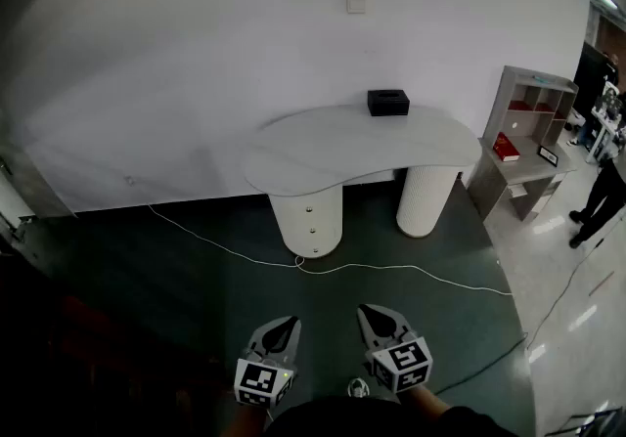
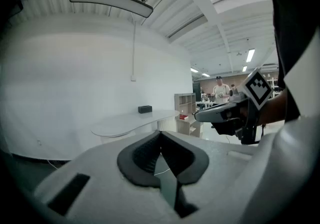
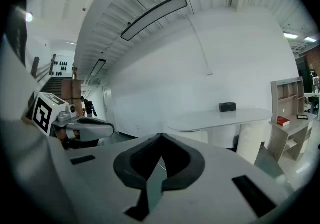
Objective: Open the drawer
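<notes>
The left gripper (image 2: 160, 134) is clenched on nothing, its dark pads meeting tip to tip. The right gripper (image 3: 160, 136) is closed the same way, with nothing between its jaws. The two sit side by side close to the person's body, tilted slightly downward.

Ahead of both stretches dark floor (image 1: 186, 274). Only a thin white cable (image 1: 391, 269) crosses it, between the grippers and the furniture.

Beyond the cable, a white curved table (image 1: 362, 144) stands against the wall. Its rounded drawer pedestal (image 1: 307, 215) lies almost straight ahead of the left gripper and well apart from both tools. Small knobs run down its front, and the fronts look flush. A ribbed leg (image 1: 427, 198) stands ahead of the right gripper and to its right. A black box (image 1: 388, 102) rests on the tabletop's far side.

Farther right of the right gripper is an open shelf unit (image 1: 533, 132) holding a red book (image 1: 505, 147), with a person (image 1: 597, 200) standing beyond it.
</notes>
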